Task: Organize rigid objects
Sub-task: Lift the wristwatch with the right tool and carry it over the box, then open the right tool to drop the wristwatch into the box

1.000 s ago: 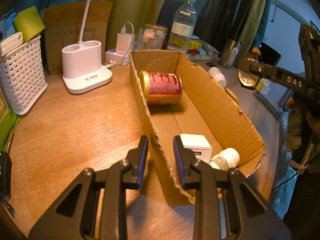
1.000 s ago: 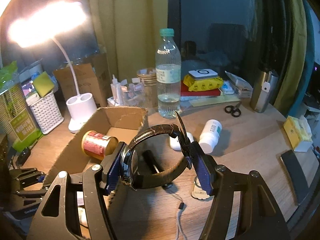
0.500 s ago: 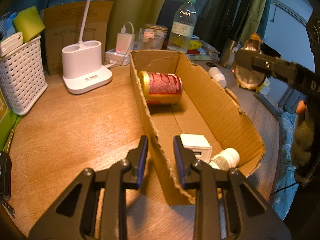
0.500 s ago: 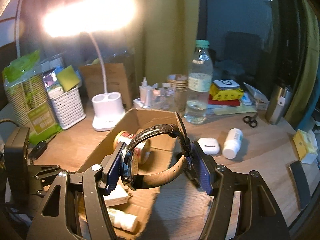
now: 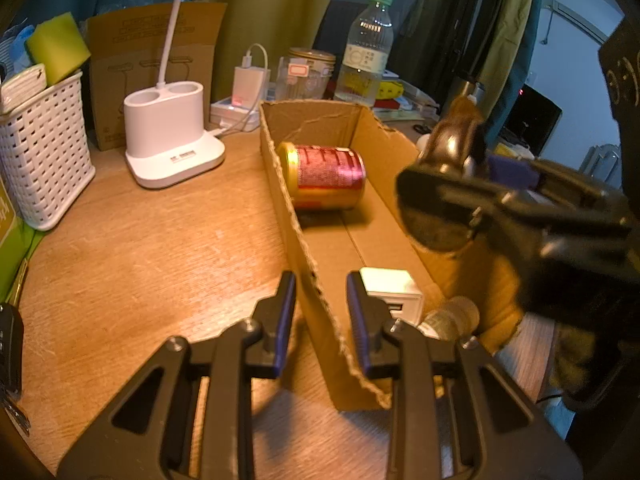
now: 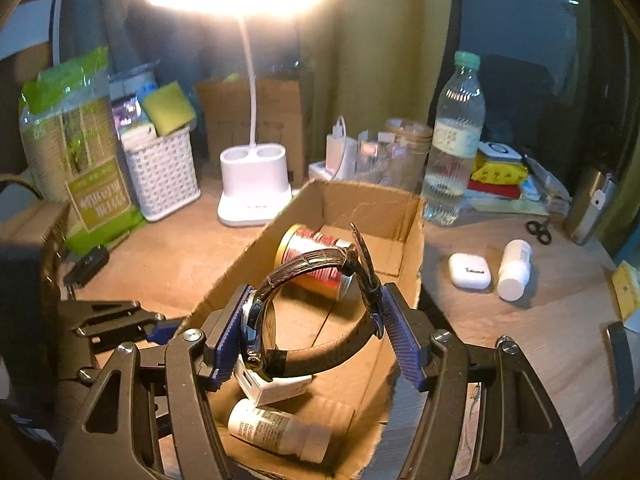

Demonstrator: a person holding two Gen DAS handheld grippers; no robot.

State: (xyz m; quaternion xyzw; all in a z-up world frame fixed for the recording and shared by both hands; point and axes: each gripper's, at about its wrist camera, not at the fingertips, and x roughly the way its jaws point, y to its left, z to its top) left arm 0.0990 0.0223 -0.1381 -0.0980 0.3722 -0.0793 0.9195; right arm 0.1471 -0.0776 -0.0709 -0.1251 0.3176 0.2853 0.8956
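Pinching a brown leather-strapped wristwatch (image 6: 316,308) by its steel case and buckle, the right hand-held gripper (image 6: 316,336) hangs over the torn-edged corrugated cardboard box (image 6: 372,208). Inside lie a red-and-gold metal can (image 5: 326,176), a white cube charger (image 5: 392,292) and a small white labelled bottle (image 6: 276,428), print unreadable. The left hand-held gripper (image 5: 320,320) clamps the box's ragged wall on the wood-grain tabletop (image 5: 160,248).

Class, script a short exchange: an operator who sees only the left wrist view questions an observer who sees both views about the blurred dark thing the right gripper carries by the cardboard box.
Operator: What is that dark blur in the right gripper?
Observer: The right gripper is clamped on a wristwatch with a brown leather strap.
Operator: What lies outside the box on its far side?
Observer: A white earbud case and a white bottle lie on the table, right of the cardboard box.
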